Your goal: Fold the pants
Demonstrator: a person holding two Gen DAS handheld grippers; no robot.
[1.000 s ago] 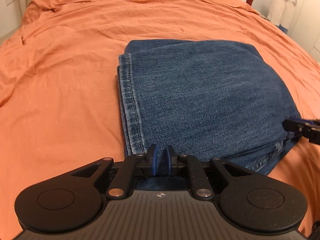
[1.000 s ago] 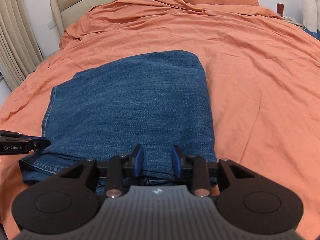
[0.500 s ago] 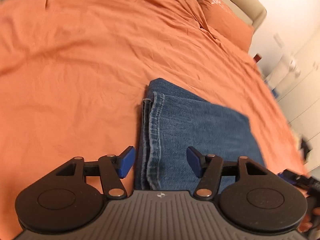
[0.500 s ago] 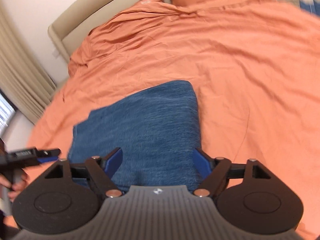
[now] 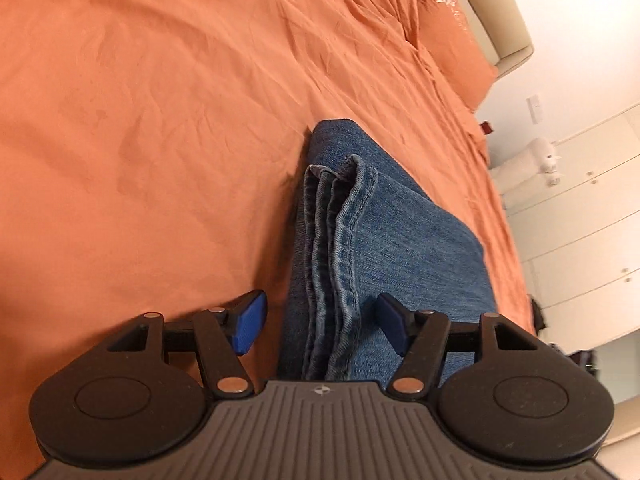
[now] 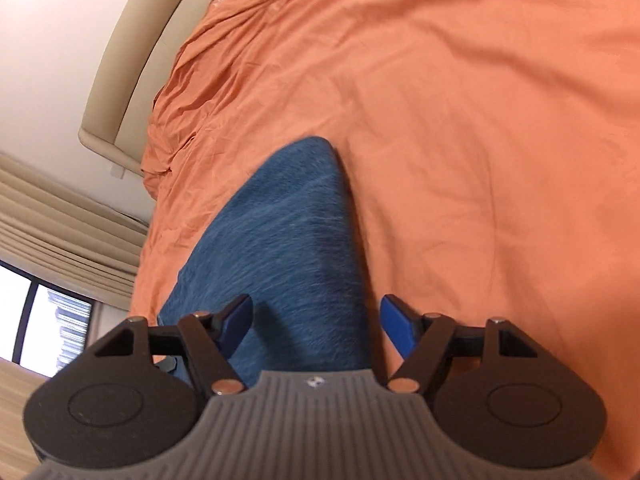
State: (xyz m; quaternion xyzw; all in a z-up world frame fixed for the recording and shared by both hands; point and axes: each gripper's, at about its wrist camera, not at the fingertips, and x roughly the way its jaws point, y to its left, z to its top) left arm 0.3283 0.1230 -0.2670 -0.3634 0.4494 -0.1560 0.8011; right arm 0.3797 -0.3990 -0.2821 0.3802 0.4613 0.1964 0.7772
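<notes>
I see no brand or readable writing on the pants (image 5: 404, 240); the only marking anywhere is a small pale flower-like embroidery on the orange pillow (image 5: 452, 40) near the beige headboard (image 5: 492, 12), too small to read as text.

The pants are blue denim, folded into a compact stack, lying on the orange bedspread (image 5: 160, 120) of the bed. In my left wrist view the stack runs away from me, its long axis pointing up the frame and leaning slightly right toward the pillow end. Its layered hem edges with their stitched seams face the left side of the stack, and the top hem lifts a little at the far end. In my right wrist view the pants (image 6: 288, 248) are blurred, a tapering blue shape that runs from under the camera toward the top of the frame, its right edge straight against the bedspread (image 6: 480, 120).

My left gripper (image 5: 320, 328) has its jaws spread wide, one blue pad over the bedspread, the other over the denim, straddling the hemmed edge without pressing on it. My right gripper (image 6: 316, 328) has its jaws wide too, though they are closing; the right edge of the pants lies between them, and the pads do not clamp it.

A curtain (image 6: 60, 232) and a window (image 6: 48, 320) show at the left of the right view.
</notes>
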